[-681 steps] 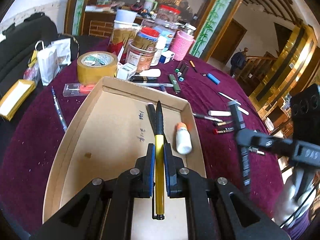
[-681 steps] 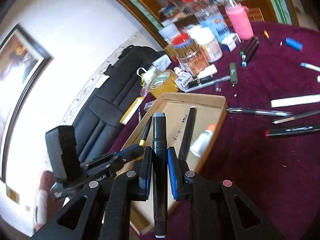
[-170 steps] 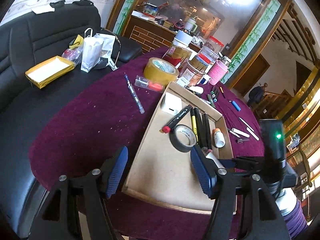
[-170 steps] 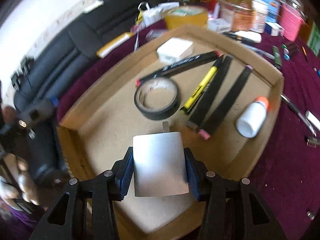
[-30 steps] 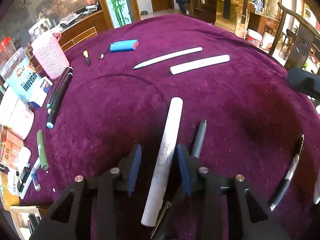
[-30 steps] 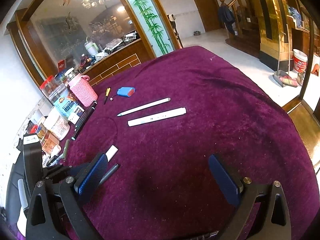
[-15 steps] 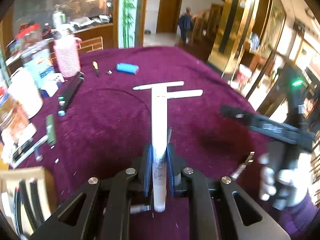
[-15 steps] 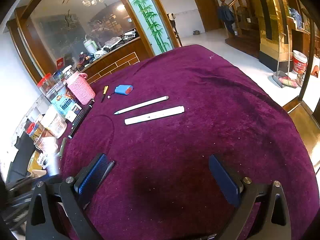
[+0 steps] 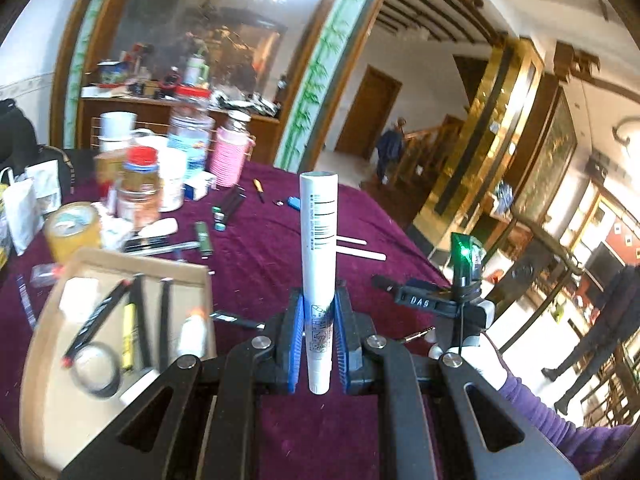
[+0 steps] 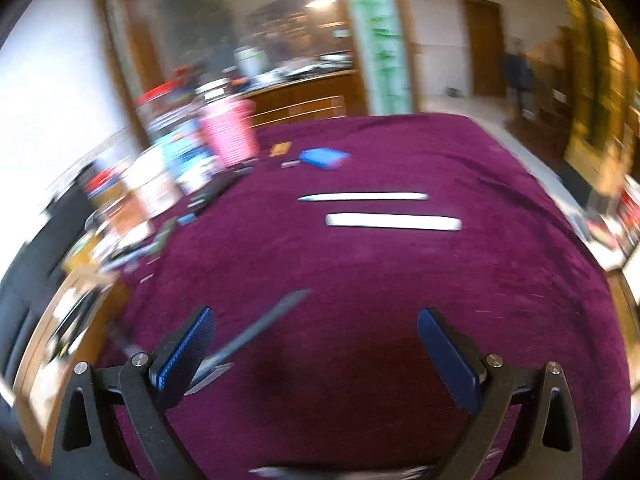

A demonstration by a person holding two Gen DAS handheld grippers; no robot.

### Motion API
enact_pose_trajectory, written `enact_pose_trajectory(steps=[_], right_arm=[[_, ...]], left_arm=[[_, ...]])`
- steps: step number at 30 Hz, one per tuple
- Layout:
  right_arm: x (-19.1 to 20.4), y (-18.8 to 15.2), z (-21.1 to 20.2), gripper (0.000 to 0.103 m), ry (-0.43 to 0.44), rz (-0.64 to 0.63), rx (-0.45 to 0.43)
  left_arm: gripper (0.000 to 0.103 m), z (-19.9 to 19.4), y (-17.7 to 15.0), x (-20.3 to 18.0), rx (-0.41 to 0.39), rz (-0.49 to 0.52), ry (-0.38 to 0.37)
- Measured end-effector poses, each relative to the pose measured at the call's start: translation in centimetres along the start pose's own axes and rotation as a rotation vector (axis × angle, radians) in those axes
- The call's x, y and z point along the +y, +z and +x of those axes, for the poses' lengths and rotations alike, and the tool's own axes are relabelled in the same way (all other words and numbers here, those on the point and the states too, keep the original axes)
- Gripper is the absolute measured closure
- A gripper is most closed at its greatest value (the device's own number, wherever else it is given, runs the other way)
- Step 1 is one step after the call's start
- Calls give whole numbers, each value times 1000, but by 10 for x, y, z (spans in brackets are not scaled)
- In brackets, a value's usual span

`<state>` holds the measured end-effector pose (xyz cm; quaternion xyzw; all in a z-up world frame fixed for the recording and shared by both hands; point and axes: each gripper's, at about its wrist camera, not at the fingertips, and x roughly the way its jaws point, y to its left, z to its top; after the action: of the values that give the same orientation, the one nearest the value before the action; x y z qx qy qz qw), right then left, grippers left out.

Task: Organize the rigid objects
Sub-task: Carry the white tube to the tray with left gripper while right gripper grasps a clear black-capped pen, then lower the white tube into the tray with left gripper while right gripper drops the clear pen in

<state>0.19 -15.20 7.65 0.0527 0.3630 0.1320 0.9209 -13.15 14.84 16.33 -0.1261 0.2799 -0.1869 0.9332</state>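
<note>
My left gripper (image 9: 319, 340) is shut on a long white tube (image 9: 319, 248) that sticks up and forward, lifted off the purple tablecloth. To its left lies the cardboard tray (image 9: 40, 308) holding pens, a yellow marker, a black tape roll and a small white bottle (image 9: 192, 334). My right gripper (image 10: 316, 350) stands wide open above the cloth with nothing between its pads; a dark pen (image 10: 260, 328) lies by its left finger. Two white sticks (image 10: 394, 222) lie further ahead. The right gripper's body (image 9: 436, 302) shows in the left wrist view.
Jars, a pink woven cup (image 9: 230, 156), a yellow tape roll (image 9: 74, 230) and loose pens crowd the table's far left. A blue lighter (image 10: 324, 158) lies beyond the white sticks. A purple sleeve (image 9: 560, 416) is at the right. People stand in the room behind.
My left gripper closed on the white tube, lifted it off the cloth and swung left toward the cardboard tray. The right gripper stayed open and turned, its view now blurred.
</note>
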Motion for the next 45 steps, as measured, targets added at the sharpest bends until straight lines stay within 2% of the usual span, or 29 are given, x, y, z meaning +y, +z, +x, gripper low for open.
enact_pose_trajectory(steps=[4, 7, 10, 13, 15, 16, 17, 18, 21, 28, 33, 38, 45], right_arm=[[74, -7, 12, 1, 141, -193, 106], [120, -12, 37, 6, 210, -288, 181], [150, -19, 58, 21, 220, -360, 239], [167, -26, 78, 33, 179, -427, 278], [172, -30, 89, 48, 166, -446, 300], [171, -31, 88, 54, 187, -431, 299], [169, -30, 89, 72, 208, -410, 308], [168, -29, 90, 82, 228, -385, 323], [170, -31, 85, 91, 241, -366, 336], [152, -30, 49, 92, 341, -214, 281], [146, -21, 17, 92, 420, -144, 242], [163, -22, 3, 91, 496, -143, 264], [211, -37, 7, 91, 637, -134, 344]], left_arm=[[89, -34, -13, 24, -36, -46, 12], [89, -54, -25, 43, -60, -87, 22], [89, -74, -36, 65, -81, -127, 39], [89, -86, -45, 85, -91, -155, 61], [89, -94, -50, 96, -95, -172, 73], [89, -97, -53, 102, -97, -180, 79], [89, -99, -56, 107, -98, -189, 84], [89, -101, -59, 113, -98, -204, 90], [89, -102, -63, 125, -99, -240, 96], [89, -94, -69, 139, -77, -272, 106], [89, -75, -75, 146, -3, -303, 120], [89, -57, -79, 151, 84, -321, 157], [89, -41, -83, 170, 182, -383, 200]])
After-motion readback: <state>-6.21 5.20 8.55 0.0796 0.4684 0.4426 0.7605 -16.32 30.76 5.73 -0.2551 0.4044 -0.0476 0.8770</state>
